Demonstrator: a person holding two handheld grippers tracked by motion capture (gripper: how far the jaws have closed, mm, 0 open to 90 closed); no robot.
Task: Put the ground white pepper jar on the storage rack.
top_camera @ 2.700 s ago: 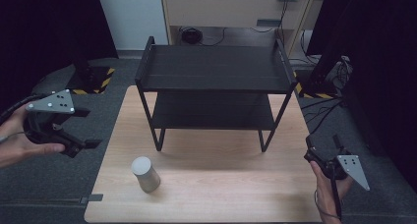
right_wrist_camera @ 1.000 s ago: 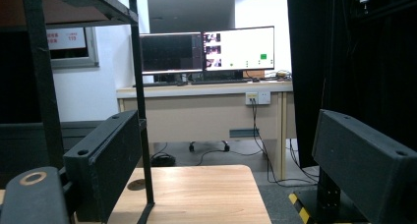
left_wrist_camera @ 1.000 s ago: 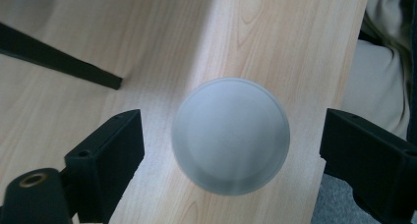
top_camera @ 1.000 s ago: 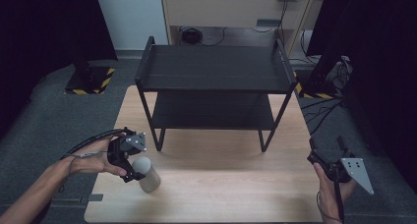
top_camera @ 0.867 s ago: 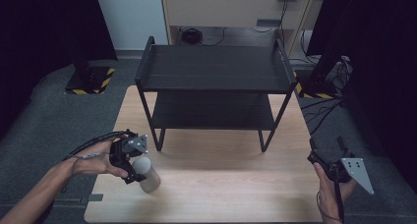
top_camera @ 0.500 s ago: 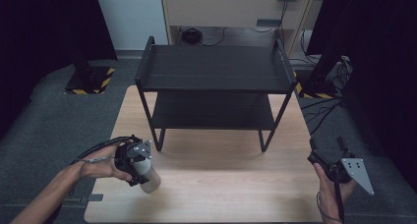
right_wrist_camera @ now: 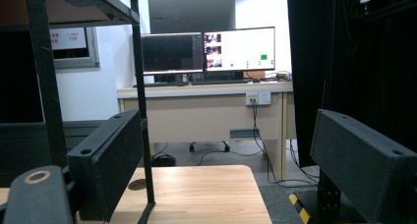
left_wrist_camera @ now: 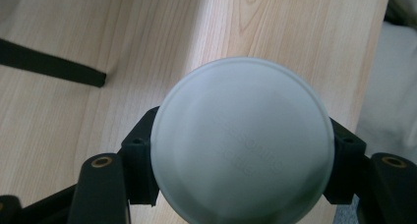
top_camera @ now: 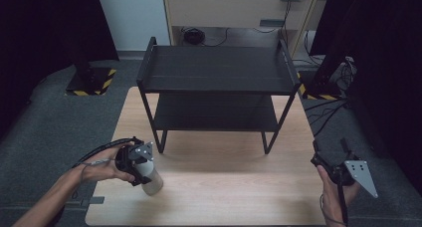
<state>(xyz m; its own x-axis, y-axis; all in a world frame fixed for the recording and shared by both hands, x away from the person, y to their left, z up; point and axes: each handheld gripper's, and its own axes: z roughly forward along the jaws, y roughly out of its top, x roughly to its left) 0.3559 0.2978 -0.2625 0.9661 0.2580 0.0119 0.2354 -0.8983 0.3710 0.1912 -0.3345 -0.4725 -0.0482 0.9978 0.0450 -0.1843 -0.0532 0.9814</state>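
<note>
A pale grey cylinder with a round lid (left_wrist_camera: 243, 140) stands on the wooden table (top_camera: 224, 197) near its front left corner. My left gripper (top_camera: 138, 163) comes down on the cylinder (top_camera: 152, 182) from above. Its jaws have just been closing, and the black pads (left_wrist_camera: 140, 150) now press on both sides of the lid. My right gripper (top_camera: 328, 152) is held off the table's right edge. In the right gripper view, that gripper (right_wrist_camera: 236, 155) stands open with nothing between its jaws.
A black two-tier metal rack (top_camera: 219, 70) stands on the back half of the table, one leg (top_camera: 161, 142) close to the cylinder. Beyond it are a desk with monitors (right_wrist_camera: 206, 52), floor cables and striped stand bases (top_camera: 92, 82).
The left hand came in from the far left to the cylinder and shifted slightly right over it, and the jaws closed on its top. The right hand has kept still.
</note>
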